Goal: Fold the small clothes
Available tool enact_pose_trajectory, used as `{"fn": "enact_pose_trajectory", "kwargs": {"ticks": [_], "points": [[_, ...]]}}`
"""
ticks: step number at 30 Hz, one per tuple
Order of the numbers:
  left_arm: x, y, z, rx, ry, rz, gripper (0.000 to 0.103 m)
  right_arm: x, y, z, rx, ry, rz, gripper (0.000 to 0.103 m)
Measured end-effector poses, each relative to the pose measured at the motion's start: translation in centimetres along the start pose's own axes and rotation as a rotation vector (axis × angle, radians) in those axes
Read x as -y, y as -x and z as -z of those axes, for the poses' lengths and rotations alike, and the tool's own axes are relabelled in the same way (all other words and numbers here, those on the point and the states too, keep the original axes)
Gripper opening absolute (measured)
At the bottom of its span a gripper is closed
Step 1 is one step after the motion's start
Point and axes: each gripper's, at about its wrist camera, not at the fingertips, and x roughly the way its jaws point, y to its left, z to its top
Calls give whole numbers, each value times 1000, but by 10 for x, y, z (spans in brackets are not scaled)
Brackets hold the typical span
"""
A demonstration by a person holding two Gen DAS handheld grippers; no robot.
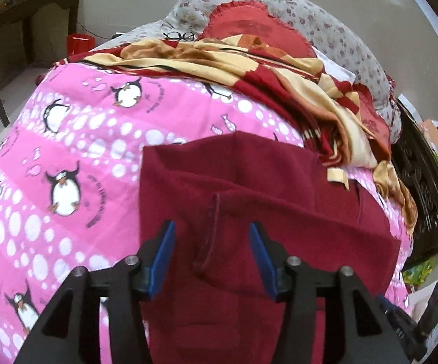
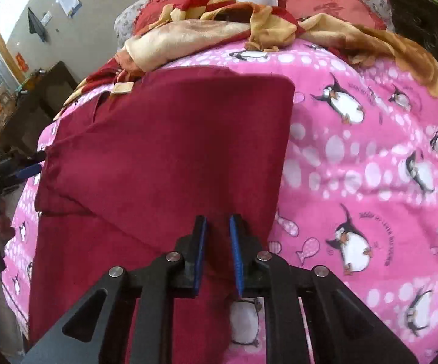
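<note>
— Left wrist view first: what did we see there?

— We saw the left hand-held gripper (image 1: 211, 261) with its blue pads (image 1: 162, 261) standing well apart above the maroon garment (image 1: 249, 188). A stitched hem edge of the cloth ran up between the pads, but neither pad pressed on it, so we called that gripper released.

— And where did the garment lie?

— We found it spread on the pink penguin-print blanket (image 1: 67, 139) covering the bed, partly folded, with one layer turned over another. Behind it we saw a rumpled red-and-cream patterned cloth (image 1: 279, 72), then a red cushion (image 1: 249, 27) and a flowered pillow (image 1: 334, 30). A pair of spectacles (image 1: 178, 36) rested near the far edge of the bed.

— What did the right wrist view give us?

— We saw the right hand-held gripper (image 2: 217, 254) at the near right edge of the maroon garment (image 2: 164, 151), its pads close together with maroon cloth running down between them. We could not tell whether the pads actually pinched the cloth, since a narrow gap showed between them. We noted the garment's right edge folded straight, with bare pink blanket (image 2: 370, 157) beside it.

— Did we see the other gripper from there?

— We did, at the garment's left edge: the left hand-held gripper (image 2: 28, 163), one blue pad just beside the cloth.
</note>
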Motion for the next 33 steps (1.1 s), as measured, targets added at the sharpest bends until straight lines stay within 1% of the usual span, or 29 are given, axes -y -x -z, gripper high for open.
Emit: {"fn": "enact_pose_trajectory", "kwargs": {"ticks": [2,4,6,8,12,15,16,17,19,20,21,22,23,24,26,27,30,33], "points": [[-3,9,7,-1,-43,-10,54,1,13,0,19,-47,-10,42],[-4,16,13,16,-85,-24,58,-1,29,2,69,-85,-27,43],[-6,20,17,30,-113,-32,59,-9,38,3,83,-95,-31,48],[-7,19,19,34,-118,-16,59,-16,39,0,85,-93,-36,50],[-7,13,22,27,-111,9,59,-33,34,-12,72,-69,-38,50],[-1,6,22,34,-112,21,59,-38,32,-24,74,-49,-15,50],[4,-1,22,23,-124,16,58,-40,29,-30,69,-46,-11,50],[7,-7,21,15,-136,9,54,-40,29,-32,67,-46,-12,50],[14,-17,21,10,-160,-7,37,-39,29,-35,70,-45,-17,50],[17,-25,21,-6,-171,-17,25,-38,29,-36,72,-45,-17,50],[18,-31,21,-18,-179,-36,19,-36,28,-37,72,-48,-15,50],[18,-34,20,-26,-181,-46,17,-33,26,-38,70,-54,-13,50],[16,-32,19,-36,-168,-26,14,-30,26,-39,69,-60,-11,50],[13,-26,19,-39,-154,0,13,-28,25,-41,69,-64,-12,50],[7,-4,18,-8,-141,51,13,-24,24,-46,78,-61,-13,50],[5,4,18,3,-138,57,13,-23,21,-49,83,-58,-9,50],[2,6,15,-8,-137,41,13,-20,7,-60,77,-73,-10,50],[4,-12,15,-40,-157,-4,14,-22,-8,-71,69,-74,17,50]]}}
